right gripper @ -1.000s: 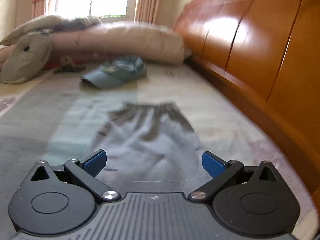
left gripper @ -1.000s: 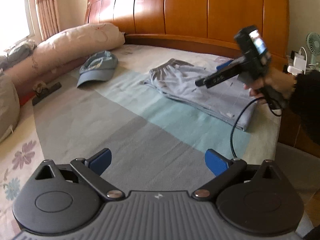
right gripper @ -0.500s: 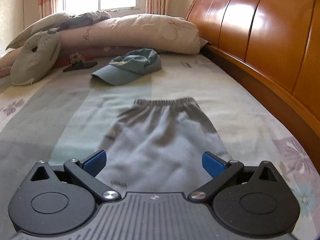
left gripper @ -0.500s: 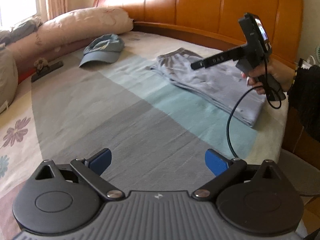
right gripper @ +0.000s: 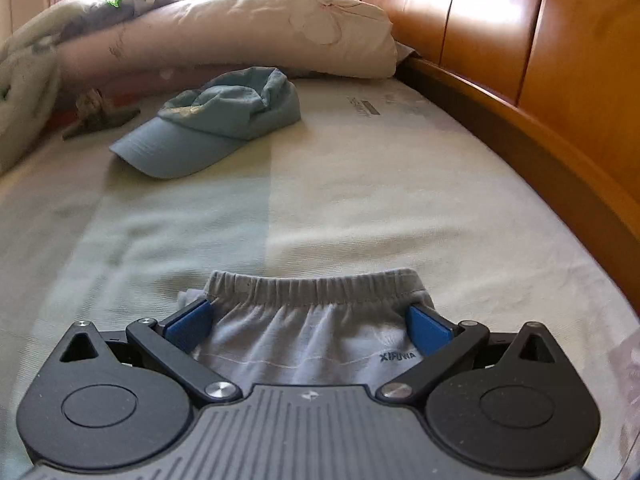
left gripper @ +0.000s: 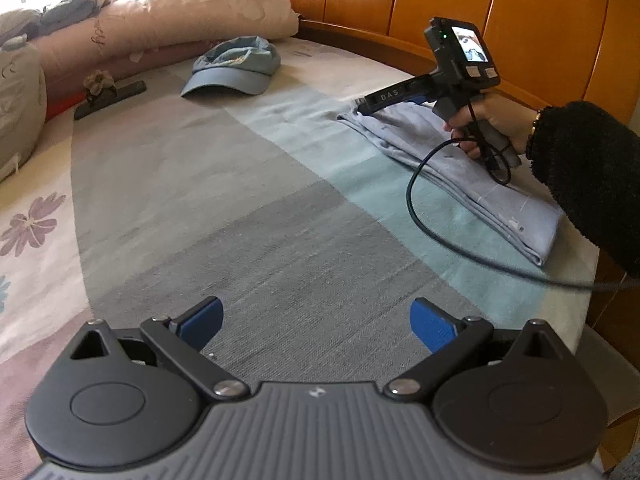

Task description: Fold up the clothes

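Observation:
Pale grey-blue shorts (left gripper: 452,168) lie folded lengthwise on the bed at the right. In the right wrist view their gathered elastic waistband (right gripper: 316,284) points toward the pillows. My right gripper (right gripper: 308,326) stands open just above the waistband end, one blue pad near each corner, nothing pinched between them. From the left wrist camera, the right gripper (left gripper: 362,104) is held by a hand in a black sleeve, its tip at the waistband. My left gripper (left gripper: 316,320) is open over bare bedsheet, well short of the shorts.
A blue cap (left gripper: 236,66) lies beyond the shorts near a long pink pillow (left gripper: 188,20). A dark clip with a flower (left gripper: 106,94) rests at the left. The wooden headboard (right gripper: 540,52) runs along the right side. A black cable (left gripper: 432,224) loops over the sheet.
The right gripper has travelled forward along the shorts and lower, from the leg end to the waistband. The left gripper has swung right and closer to the sheet. Both stayed open.

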The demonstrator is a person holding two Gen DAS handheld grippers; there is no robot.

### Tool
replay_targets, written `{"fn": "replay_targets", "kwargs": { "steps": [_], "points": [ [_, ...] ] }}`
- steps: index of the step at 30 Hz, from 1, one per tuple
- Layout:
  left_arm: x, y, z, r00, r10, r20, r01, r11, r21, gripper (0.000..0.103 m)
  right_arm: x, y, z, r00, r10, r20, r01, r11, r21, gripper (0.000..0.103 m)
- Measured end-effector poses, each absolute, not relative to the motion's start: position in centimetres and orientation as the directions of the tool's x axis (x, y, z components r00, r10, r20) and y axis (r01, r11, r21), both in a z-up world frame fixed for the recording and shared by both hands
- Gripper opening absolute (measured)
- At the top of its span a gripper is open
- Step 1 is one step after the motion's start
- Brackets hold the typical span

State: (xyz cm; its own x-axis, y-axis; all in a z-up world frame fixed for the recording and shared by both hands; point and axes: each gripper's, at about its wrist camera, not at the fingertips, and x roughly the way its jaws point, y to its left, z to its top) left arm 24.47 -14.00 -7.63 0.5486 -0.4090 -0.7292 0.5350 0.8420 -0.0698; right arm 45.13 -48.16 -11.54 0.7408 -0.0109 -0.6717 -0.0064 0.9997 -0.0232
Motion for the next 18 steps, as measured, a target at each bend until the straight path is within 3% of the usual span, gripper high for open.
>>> {"fn": "replay_targets", "kwargs": {
  "steps": [9, 15, 18],
  "points": [
    [23.9, -13.8, -7.1, 0.558, -0.415, -0.718, 0.542, 0.838, -0.063, 0.100, 41.3, -47.1, -9.5, 0.739, 0.027, -0.673, -0.058, 0.998, -0.023, 0.103],
    [22.6, -13.5, -5.9, 0.579, -0.407, -0.706, 0.521, 0.851, -0.063, 0.100, 39.6, -43.1, -11.5, 0.699, -0.028, -0.715, -0.141, 0.974, -0.177, 0.103],
    [21.5, -13.2, -5.1, 0.594, -0.402, -0.697, 0.532, 0.846, -0.035, 0.100, 38.1, -41.9, -10.2, 0.711, -0.003, -0.703, -0.161, 0.973, -0.167, 0.103]
  ]
}}
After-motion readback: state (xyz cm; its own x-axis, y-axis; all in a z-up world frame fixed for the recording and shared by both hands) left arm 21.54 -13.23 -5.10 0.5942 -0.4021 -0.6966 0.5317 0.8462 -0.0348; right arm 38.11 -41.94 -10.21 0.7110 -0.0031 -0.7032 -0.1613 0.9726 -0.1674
